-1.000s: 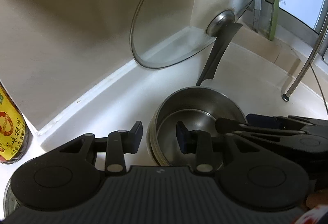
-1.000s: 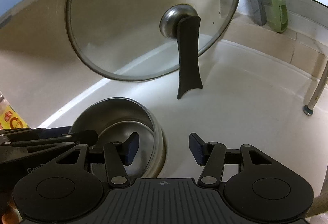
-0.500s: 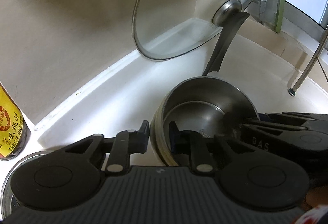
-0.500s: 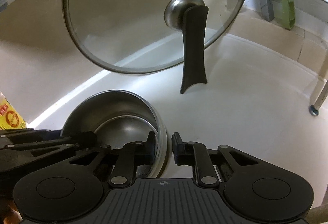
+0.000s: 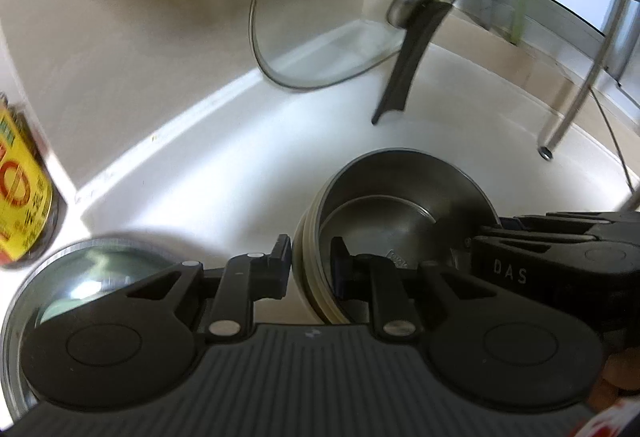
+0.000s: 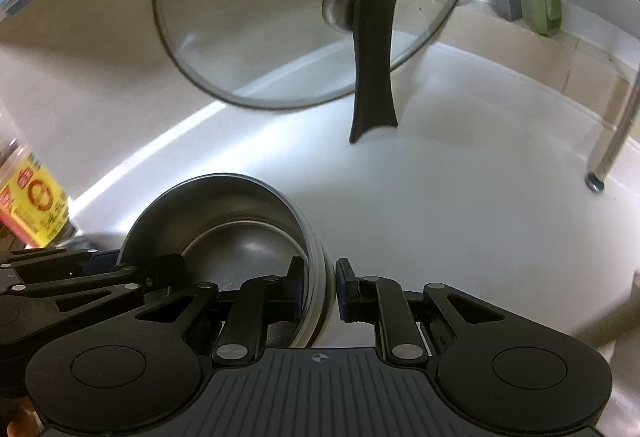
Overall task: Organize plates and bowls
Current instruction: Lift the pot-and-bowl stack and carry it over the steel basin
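Bowls point(image 5: 400, 213), steel, nested stack, on the white worktop point(image 6: 440, 221): your left gripper point(image 5: 310, 269) and right gripper point(image 6: 318, 289) jaws pinch opposite rims; you have yet to lift and place them.

We have both wrist cams angled down at the counter point(image 5: 224, 173), close in. Shared: bowl stack point(image 5: 400, 205) lower center-right in left view, lower left in right view, glass lid point(image 6: 280, 17) up top.
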`<state>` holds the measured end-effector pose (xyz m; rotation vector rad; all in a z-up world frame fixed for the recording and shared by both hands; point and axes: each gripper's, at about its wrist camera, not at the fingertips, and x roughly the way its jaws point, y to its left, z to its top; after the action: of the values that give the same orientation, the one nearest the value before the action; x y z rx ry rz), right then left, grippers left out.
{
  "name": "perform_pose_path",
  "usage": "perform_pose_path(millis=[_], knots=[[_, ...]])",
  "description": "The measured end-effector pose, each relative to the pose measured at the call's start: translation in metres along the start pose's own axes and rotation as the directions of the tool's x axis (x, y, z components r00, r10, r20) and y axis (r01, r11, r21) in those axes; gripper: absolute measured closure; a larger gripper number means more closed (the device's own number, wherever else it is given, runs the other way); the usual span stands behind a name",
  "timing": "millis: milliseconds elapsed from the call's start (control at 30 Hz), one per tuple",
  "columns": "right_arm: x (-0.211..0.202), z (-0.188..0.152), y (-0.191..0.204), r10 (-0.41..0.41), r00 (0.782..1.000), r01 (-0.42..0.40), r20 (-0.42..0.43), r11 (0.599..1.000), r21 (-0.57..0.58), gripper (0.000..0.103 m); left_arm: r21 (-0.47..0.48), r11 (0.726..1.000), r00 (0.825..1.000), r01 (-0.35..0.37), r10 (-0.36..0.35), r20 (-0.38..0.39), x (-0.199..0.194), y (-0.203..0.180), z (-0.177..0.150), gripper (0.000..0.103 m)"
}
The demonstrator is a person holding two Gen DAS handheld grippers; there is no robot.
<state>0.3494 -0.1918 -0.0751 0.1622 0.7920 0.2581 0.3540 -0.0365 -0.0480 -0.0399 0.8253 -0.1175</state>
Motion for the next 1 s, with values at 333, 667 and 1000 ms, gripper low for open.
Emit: perform_pose_path(millis=[333, 667, 1000], knots=[[-0.041, -0.049, 0.01, 0.037, 0.999, -0.037, -0.018, 0.999, -0.004, 0.086, -0.014, 1.0, 0.999, 0.024, -0.024, -0.031, -0.048, 0.0, -0.051, 0.084], [-0.068, -0.085, 0.024, 0.047, 0.998, -0.048, -0.037, 0.998, -0.027, 0.086, -0.037, 0.999, 0.999, 0.026, -0.028, -0.039, -0.076, 0.002, -0.083, 0.084], [-0.08, -0.097, 0.027, 0.016, 0.999, -0.016, -0.049, 1.0, 0.008, 0.085, -0.082, 0.996, 0.997, 0.03, -0.035, -0.064, -0.08, 0.002, -0.094, 0.083]])
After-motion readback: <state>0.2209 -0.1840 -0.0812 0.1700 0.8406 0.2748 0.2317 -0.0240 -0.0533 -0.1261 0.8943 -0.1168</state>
